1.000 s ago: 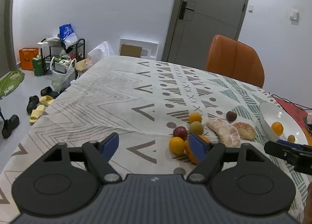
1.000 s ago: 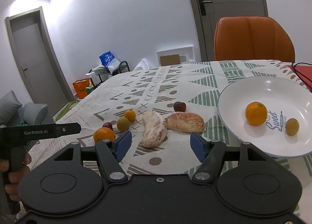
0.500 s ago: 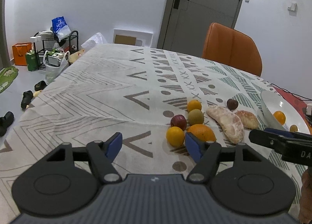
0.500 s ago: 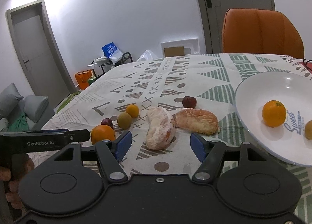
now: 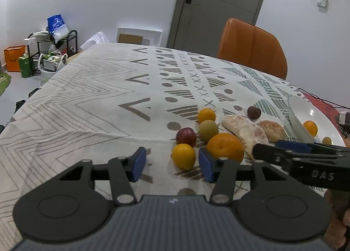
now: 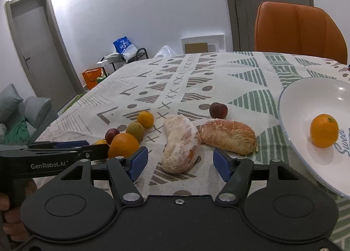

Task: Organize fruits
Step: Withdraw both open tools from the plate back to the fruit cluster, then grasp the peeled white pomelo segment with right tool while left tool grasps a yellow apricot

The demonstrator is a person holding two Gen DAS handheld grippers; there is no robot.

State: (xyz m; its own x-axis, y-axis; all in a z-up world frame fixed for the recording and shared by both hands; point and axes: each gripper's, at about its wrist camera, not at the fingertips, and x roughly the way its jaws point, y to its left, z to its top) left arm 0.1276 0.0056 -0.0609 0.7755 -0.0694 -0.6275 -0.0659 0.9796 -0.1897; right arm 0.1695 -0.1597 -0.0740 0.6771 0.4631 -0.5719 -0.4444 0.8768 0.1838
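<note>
On the patterned tabletop [image 5: 91,97], a small yellow orange [image 5: 183,156] sits between the parted pads of the left tongs [image 5: 172,164], a large orange [image 5: 225,147] just beside it. The right tongs [image 6: 182,163], also spread apart, frame a peeled citrus piece [image 6: 180,146]. To the right, a white plate [image 6: 306,106] holds a mandarin [image 6: 323,130].

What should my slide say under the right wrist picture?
Open right gripper nears peeled citrus beside a white plate.
</note>
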